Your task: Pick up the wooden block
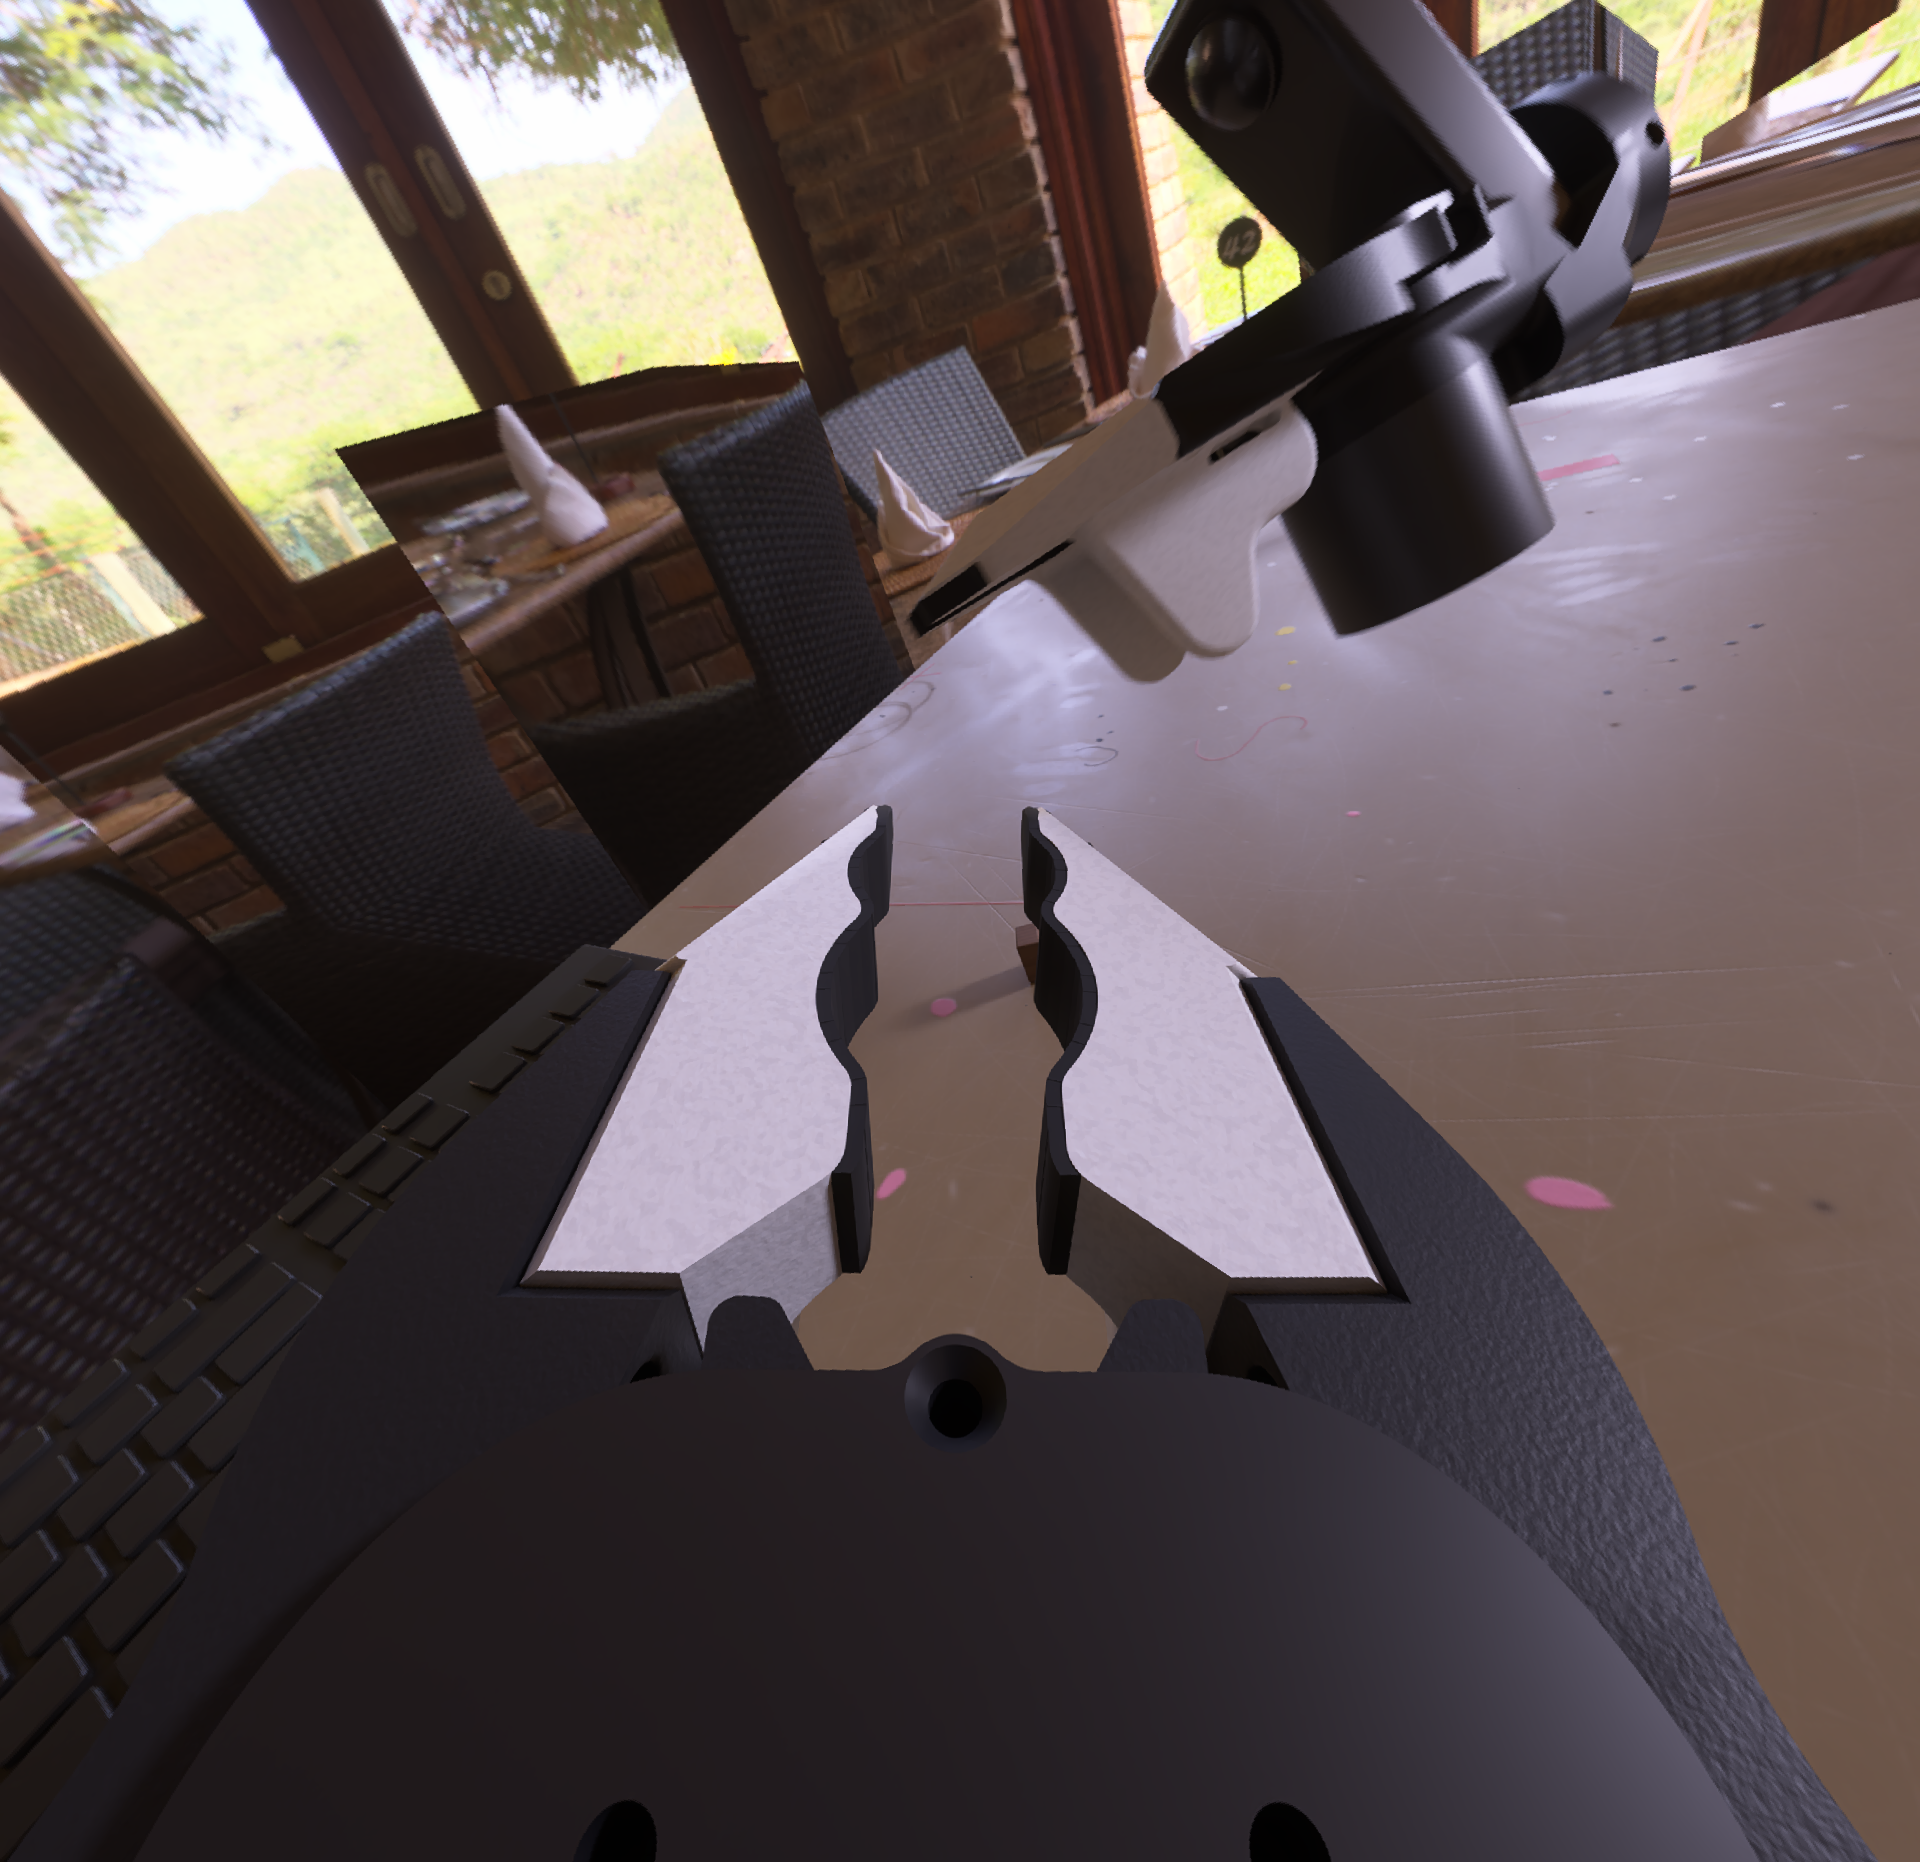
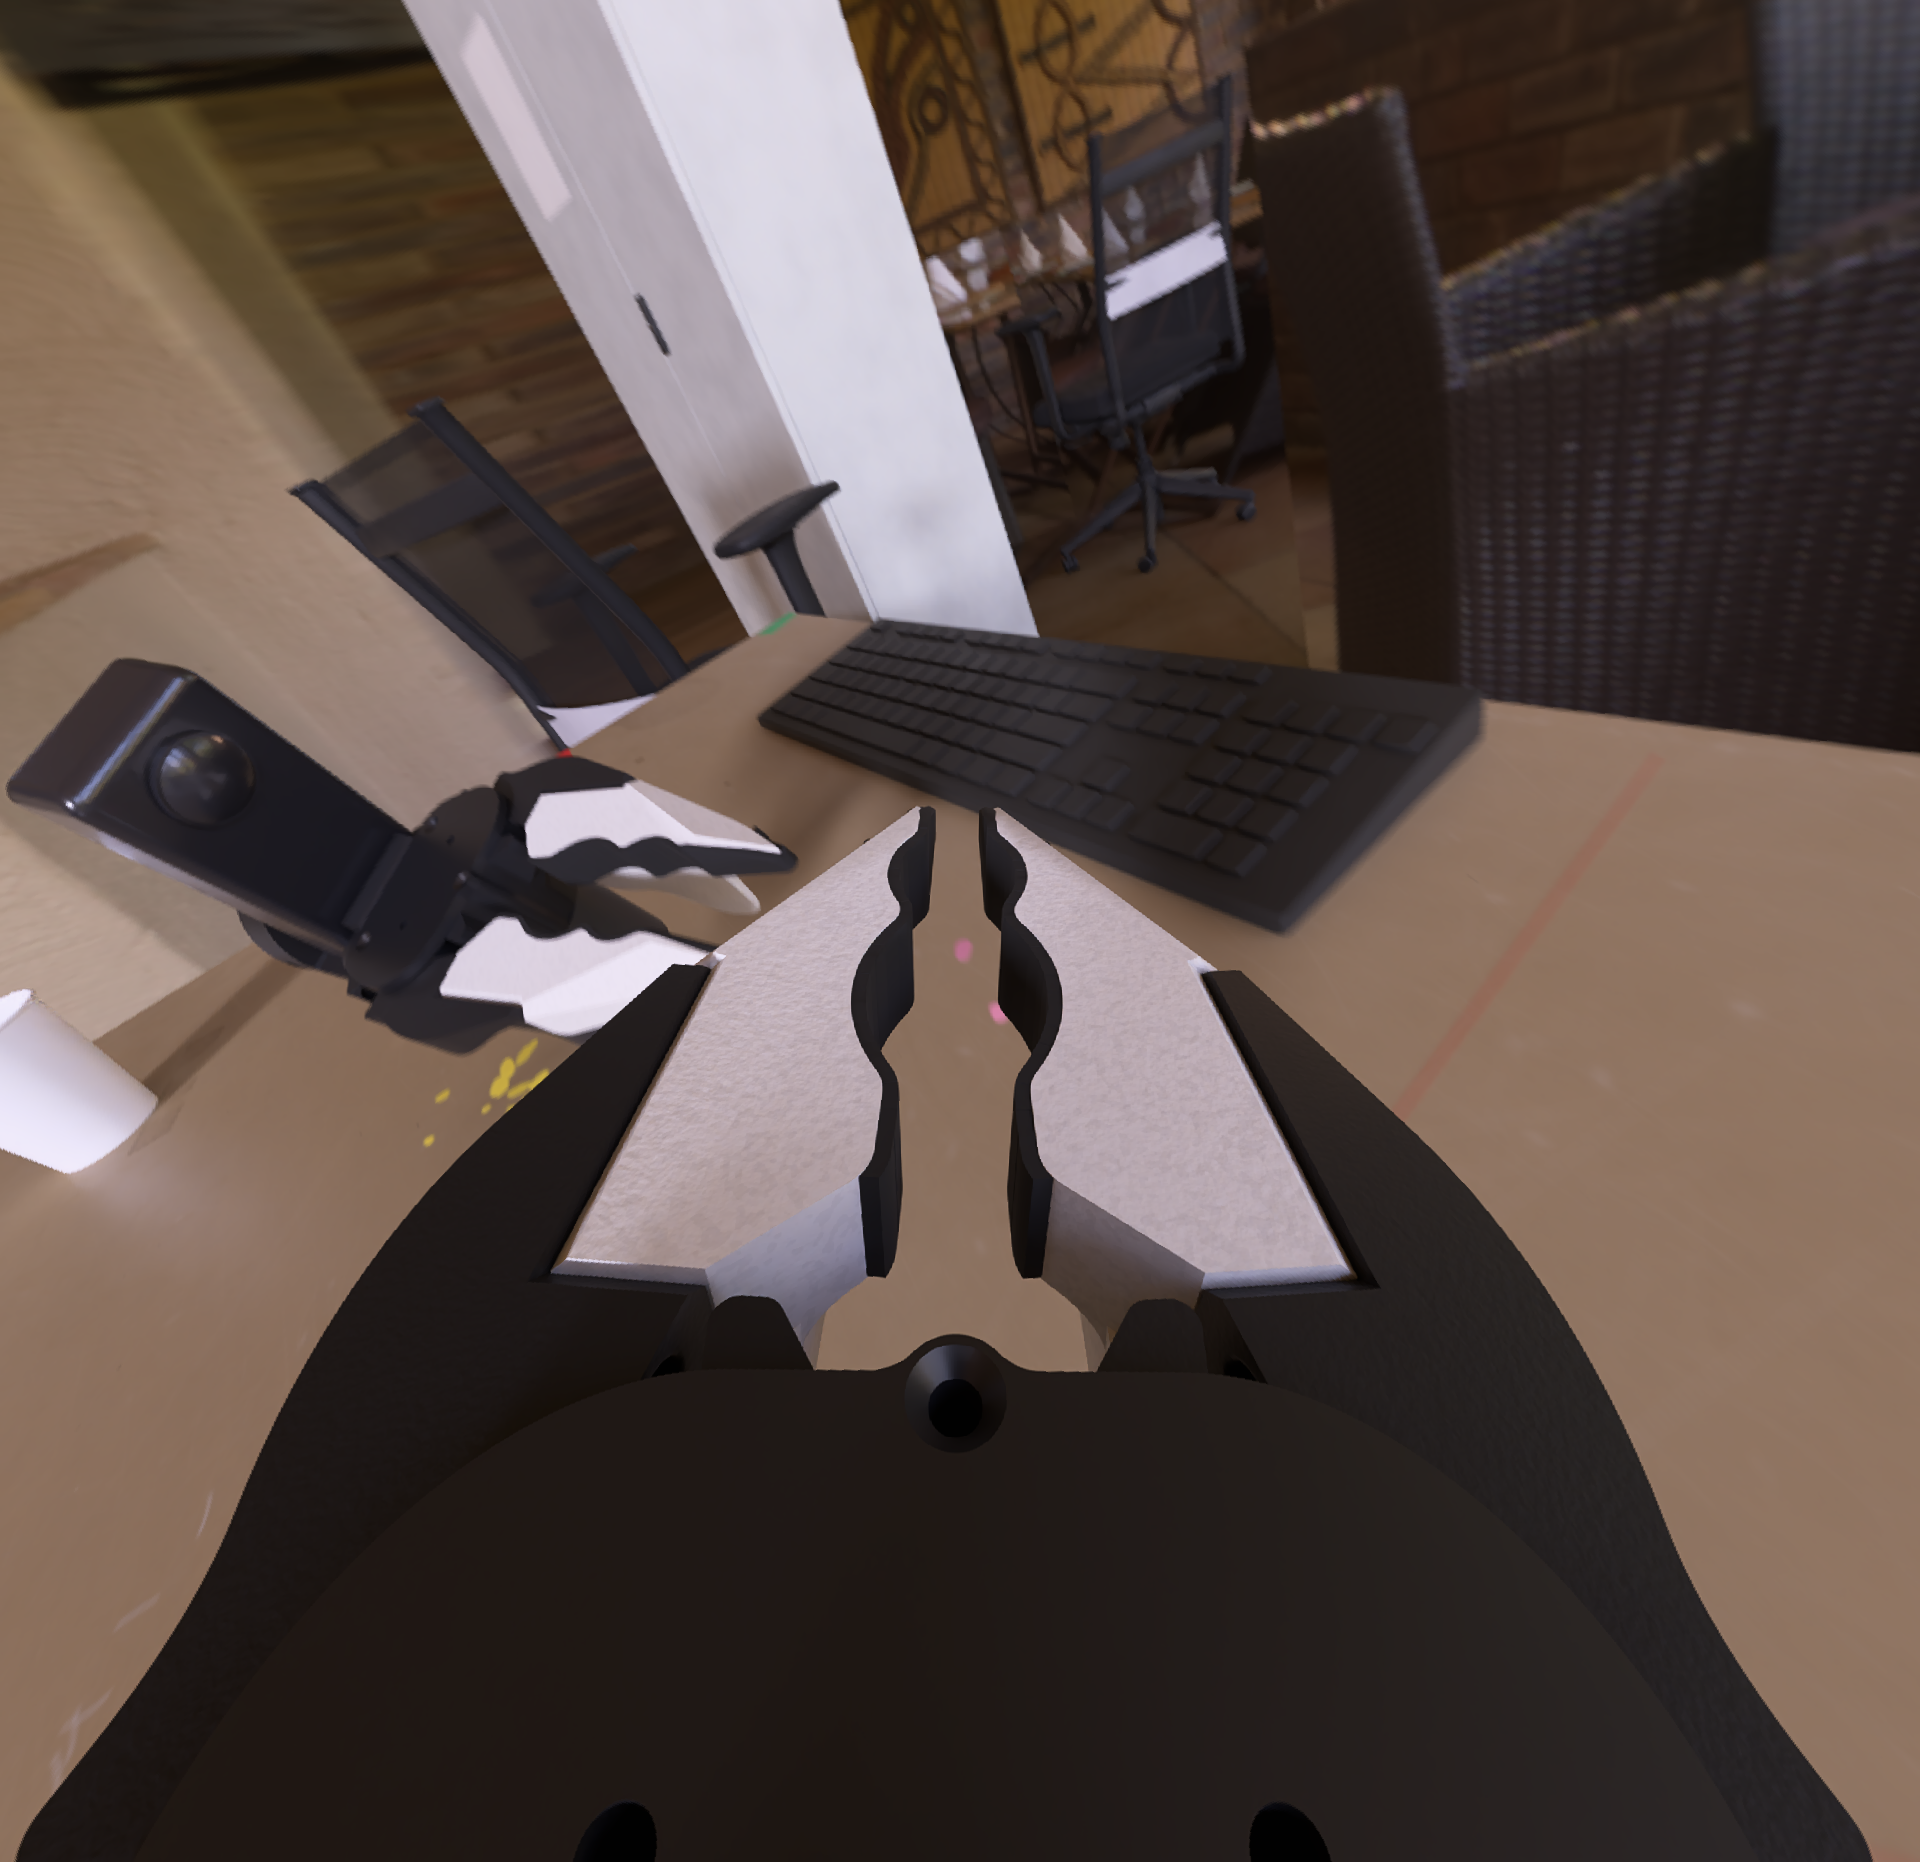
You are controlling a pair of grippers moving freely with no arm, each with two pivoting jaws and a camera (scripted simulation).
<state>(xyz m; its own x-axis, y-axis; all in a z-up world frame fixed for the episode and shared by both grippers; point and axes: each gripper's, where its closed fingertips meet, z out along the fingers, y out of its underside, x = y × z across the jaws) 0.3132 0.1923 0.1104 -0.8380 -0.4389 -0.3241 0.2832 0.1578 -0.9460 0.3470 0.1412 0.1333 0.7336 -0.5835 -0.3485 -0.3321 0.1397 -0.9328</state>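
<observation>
In the left wrist view, a small brown corner of the wooden block shows on the table, mostly hidden behind my left gripper's right finger. My left gripper is open and empty, low over the table, with the block just right of the gap. It also shows in the right wrist view, jaws apart. My right gripper is empty, its jaws standing a narrow gap apart. It hovers tilted above the table in the left wrist view. The block does not show in the right wrist view.
A black keyboard lies on the brown table beyond my right gripper; it runs along the table's left edge in the left wrist view. A white cup stands at the far left. Wicker chairs stand past the table edge.
</observation>
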